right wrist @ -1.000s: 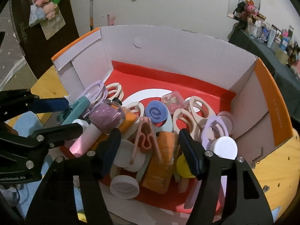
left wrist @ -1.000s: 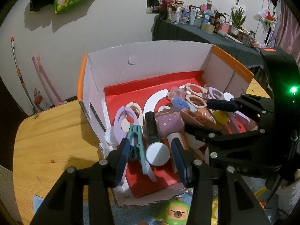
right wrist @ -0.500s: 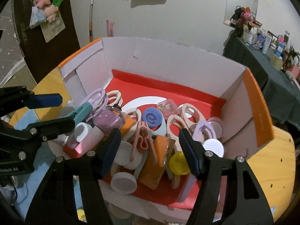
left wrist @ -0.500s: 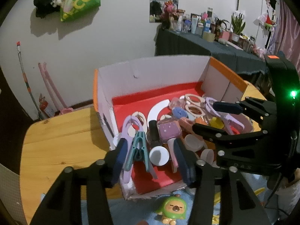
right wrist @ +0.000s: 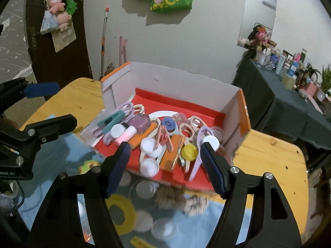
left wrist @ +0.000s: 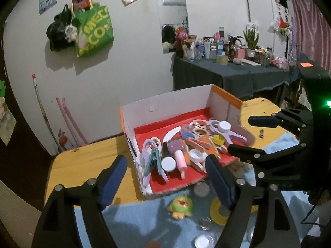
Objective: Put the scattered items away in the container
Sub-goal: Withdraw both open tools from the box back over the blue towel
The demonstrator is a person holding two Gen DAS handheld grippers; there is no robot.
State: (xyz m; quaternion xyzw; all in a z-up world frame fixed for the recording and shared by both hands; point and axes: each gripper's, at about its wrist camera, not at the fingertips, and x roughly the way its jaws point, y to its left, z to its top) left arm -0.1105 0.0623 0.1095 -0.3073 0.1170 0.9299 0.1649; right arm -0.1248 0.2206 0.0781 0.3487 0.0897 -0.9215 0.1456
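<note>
An open cardboard box (left wrist: pixel 165 101) (right wrist: pixel 186 82) with a red floor stands on the wooden table. It holds several clothes pegs, caps and small bottles. My left gripper (left wrist: pixel 165 180) is open and empty, above the blue cloth in front of the box. My right gripper (right wrist: pixel 165 171) is open and empty, raised before the box's near edge. On the cloth lie a green toy figure (left wrist: pixel 181 205) (right wrist: pixel 89 165), a yellow ring (left wrist: pixel 217 210) (right wrist: pixel 122 210), several clear lids (right wrist: pixel 144 188) and a fluffy scrunchie (right wrist: pixel 182 200).
The wooden table (left wrist: pixel 86 161) (right wrist: pixel 269 161) carries a blue cloth (left wrist: pixel 134 223) in front. A dark cluttered side table (left wrist: pixel 227 76) stands behind on the right. A green bag (left wrist: pixel 95 33) hangs on the wall.
Both grippers have pulled back and up from the box, so it looks smaller and the cloth with loose items has come into view. Both stay open and empty.
</note>
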